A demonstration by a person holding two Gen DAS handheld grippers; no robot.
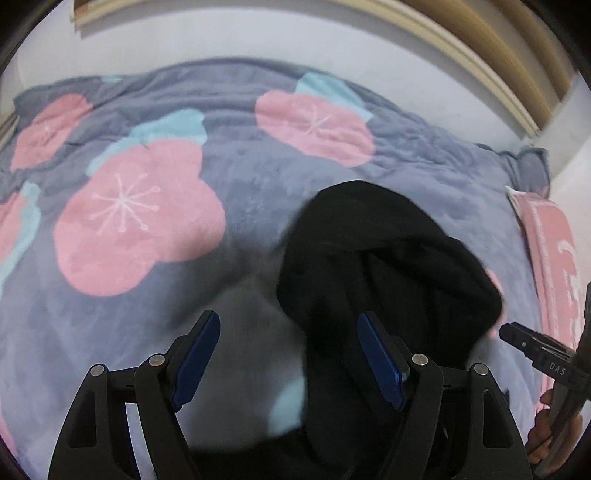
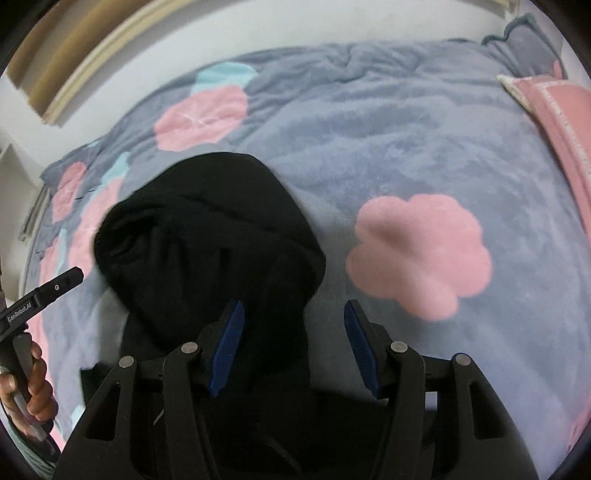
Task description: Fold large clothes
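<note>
Black clothing (image 1: 384,266) lies bunched in a heap on my bed, on top of a grey blanket (image 1: 236,170) printed with big pink flowers (image 1: 136,218) and pale blue patches. The heap is rumpled, with thick folds running across it, and I cannot tell from here what kind of garment it is.

My left gripper (image 1: 288,321) hangs over the near edge of the heap with its jaws spread wide and nothing between them. Its right-hand blue pad (image 1: 380,365) sits in front of the dark cloth, and the left-hand pad (image 1: 195,362) is over bare blanket. Whether either pad touches the fabric I cannot tell. At the far right of that view I see part of my right gripper's body and the hand (image 1: 550,432) that holds it.

My right gripper (image 2: 293,310) is spread wide too, gripping nothing. In its view the black clothing (image 2: 207,240) sits to the left and reaches down under the tool; the left-hand pad (image 2: 227,347) is in front of the cloth, the right-hand pad (image 2: 360,347) over grey blanket, near a pink flower (image 2: 421,254). The left gripper's body shows at the left edge, held in my hand (image 2: 35,387).

A pink pillow (image 2: 561,129) with white trim lies along the blanket's right side, well apart from the clothing. Behind the bed is a white wall (image 1: 258,33) with a wooden frame (image 1: 491,62).
</note>
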